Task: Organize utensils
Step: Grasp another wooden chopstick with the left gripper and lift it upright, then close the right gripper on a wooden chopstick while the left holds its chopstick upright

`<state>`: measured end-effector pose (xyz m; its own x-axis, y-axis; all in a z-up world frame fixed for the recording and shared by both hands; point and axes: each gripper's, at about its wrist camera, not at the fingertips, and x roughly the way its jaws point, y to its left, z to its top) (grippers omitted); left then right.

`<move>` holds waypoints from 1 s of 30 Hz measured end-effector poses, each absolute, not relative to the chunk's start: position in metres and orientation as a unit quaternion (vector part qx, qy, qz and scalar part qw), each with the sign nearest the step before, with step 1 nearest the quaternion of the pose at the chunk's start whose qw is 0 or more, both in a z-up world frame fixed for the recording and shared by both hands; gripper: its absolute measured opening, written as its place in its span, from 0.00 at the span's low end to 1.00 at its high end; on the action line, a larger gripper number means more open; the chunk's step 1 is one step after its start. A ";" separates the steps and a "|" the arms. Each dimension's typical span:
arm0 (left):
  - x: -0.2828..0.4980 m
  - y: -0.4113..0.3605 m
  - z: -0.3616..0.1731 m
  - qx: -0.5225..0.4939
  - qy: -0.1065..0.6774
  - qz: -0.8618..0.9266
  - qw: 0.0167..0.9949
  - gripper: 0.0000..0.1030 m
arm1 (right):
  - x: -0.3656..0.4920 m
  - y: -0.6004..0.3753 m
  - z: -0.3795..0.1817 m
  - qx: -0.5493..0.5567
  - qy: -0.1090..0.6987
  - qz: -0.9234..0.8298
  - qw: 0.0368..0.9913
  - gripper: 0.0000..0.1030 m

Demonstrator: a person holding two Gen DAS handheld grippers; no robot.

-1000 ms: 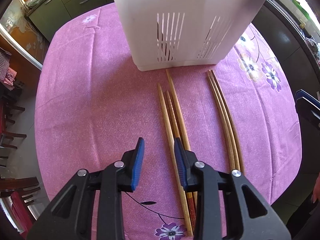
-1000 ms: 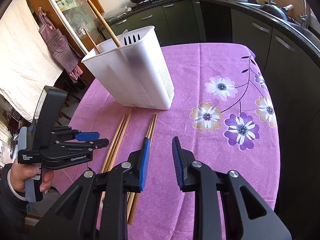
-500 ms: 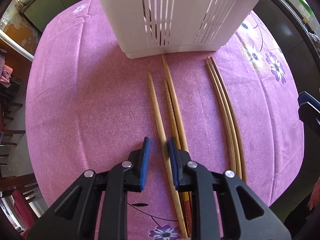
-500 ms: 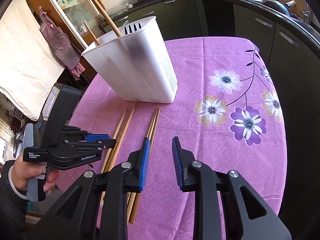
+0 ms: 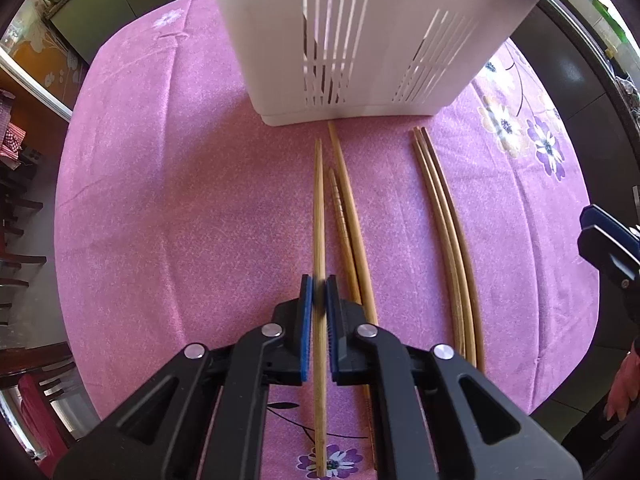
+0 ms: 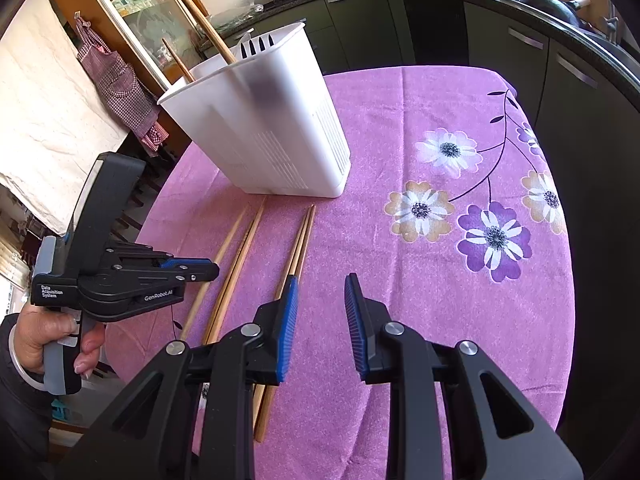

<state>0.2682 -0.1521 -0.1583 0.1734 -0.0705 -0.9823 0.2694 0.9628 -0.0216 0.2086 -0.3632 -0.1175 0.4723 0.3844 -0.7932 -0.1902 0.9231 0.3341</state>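
Lying flat, a pale bamboo chopstick (image 5: 319, 216) sits pinched in the left tool (image 5: 319, 300).

- The left wrist view rides just behind the left gripper (image 5: 319, 294), looking steeply down and close onto the tablecloth (image 5: 180, 208); past the fingertips stands the white basket (image 5: 360, 40).
- The right wrist view sits behind the right gripper (image 6: 320, 300), tilted less steeply and farther back, so the cabinets (image 6: 360, 24) show beyond the fingers.
- Both views share the basket, the tablecloth and the chopsticks (image 5: 444, 232) ahead of the fingers.
- Each view catches the other tool: the left one beside the right fingers, and what is probably the right one, cut off at the edge, beside the left fingers.
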 end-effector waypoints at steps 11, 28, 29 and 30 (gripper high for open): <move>0.236 -0.126 -0.084 0.070 0.559 -0.120 0.818 0.07 | 0.214 -0.348 -0.115 0.084 0.494 0.175 0.847 0.26; 0.187 -0.097 -0.035 0.074 0.487 -0.136 0.860 0.07 | 0.243 -0.305 -0.151 0.023 0.581 0.172 0.795 0.23; 0.186 -0.098 -0.035 0.076 0.485 -0.135 0.860 0.07 | 0.245 -0.303 -0.154 0.019 0.586 0.168 0.793 0.21; 0.185 -0.098 -0.035 0.078 0.485 -0.136 0.860 0.07 | 0.247 -0.301 -0.156 0.014 0.589 0.163 0.791 0.21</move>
